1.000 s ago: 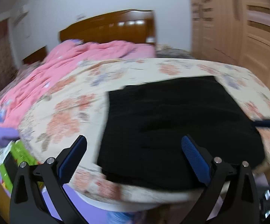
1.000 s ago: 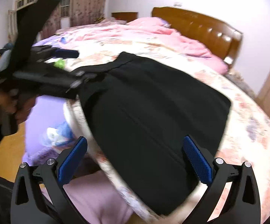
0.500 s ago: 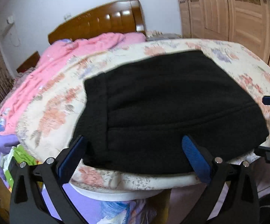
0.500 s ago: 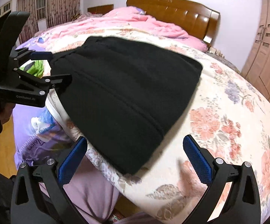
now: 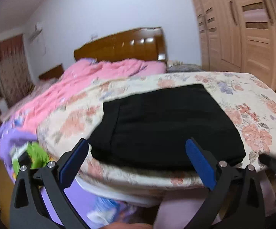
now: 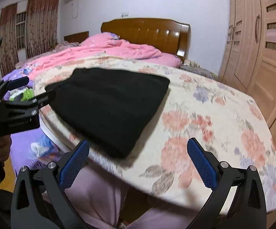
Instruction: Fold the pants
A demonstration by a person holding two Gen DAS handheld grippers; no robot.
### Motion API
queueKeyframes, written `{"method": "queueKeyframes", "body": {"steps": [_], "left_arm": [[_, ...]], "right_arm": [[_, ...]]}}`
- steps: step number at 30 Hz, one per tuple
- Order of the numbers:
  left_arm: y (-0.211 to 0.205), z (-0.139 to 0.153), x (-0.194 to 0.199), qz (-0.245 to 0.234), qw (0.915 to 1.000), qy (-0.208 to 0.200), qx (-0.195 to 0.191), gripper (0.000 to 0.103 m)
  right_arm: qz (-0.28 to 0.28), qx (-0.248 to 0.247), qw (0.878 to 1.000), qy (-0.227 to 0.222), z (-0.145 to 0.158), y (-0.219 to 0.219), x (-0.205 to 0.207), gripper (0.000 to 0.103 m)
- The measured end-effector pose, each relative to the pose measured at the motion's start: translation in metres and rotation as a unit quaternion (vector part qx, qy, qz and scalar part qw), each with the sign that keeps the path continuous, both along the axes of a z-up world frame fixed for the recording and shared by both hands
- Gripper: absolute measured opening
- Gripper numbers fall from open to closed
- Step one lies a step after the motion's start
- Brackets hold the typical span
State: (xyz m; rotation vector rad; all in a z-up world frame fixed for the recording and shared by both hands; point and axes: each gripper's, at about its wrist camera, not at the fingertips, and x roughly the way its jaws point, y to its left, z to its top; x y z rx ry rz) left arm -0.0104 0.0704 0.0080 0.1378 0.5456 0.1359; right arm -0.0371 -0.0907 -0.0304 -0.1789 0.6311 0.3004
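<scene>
Black pants (image 5: 162,126) lie folded into a flat rectangle on the floral bedspread (image 5: 252,114), close to the bed's near edge; the waistband runs along their left side. In the right wrist view the same pants (image 6: 109,106) sit left of centre. My left gripper (image 5: 138,158) hangs open just off the bed's edge, in front of the pants, with nothing between its blue pads. My right gripper (image 6: 138,160) is open too, below the edge and right of the pants' near corner. The left gripper (image 6: 19,103) also shows at the left side of the right wrist view, held by a hand.
A pink quilt (image 5: 92,80) is bunched toward the wooden headboard (image 5: 122,43). Wooden wardrobe doors (image 6: 262,38) stand along the right. Purple bedding and a green item (image 5: 35,152) lie low at the left by the bed.
Both grippers have drawn back from the pants and away from the bed's edge, still open. The pants lie flat and look unmoved over the last half second.
</scene>
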Motion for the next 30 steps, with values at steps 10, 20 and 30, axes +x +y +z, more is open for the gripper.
{"method": "queueKeyframes", "body": {"steps": [10, 20, 30], "left_arm": [[-0.016, -0.012, -0.011, -0.012, 0.9999, -0.004, -0.008, 0.102], [-0.012, -0.016, -0.009, -0.014, 0.9997, 0.007, -0.02, 0.102], [-0.008, -0.017, -0.007, -0.016, 0.9995, 0.01, -0.026, 0.102]], "right_arm": [[-0.019, 0.003, 1.0, -0.01, -0.004, -0.004, -0.003, 0.099], [-0.015, 0.003, 1.0, -0.011, -0.004, -0.003, -0.003, 0.099], [-0.016, 0.003, 1.0, -0.011, -0.004, -0.003, -0.003, 0.099]]}}
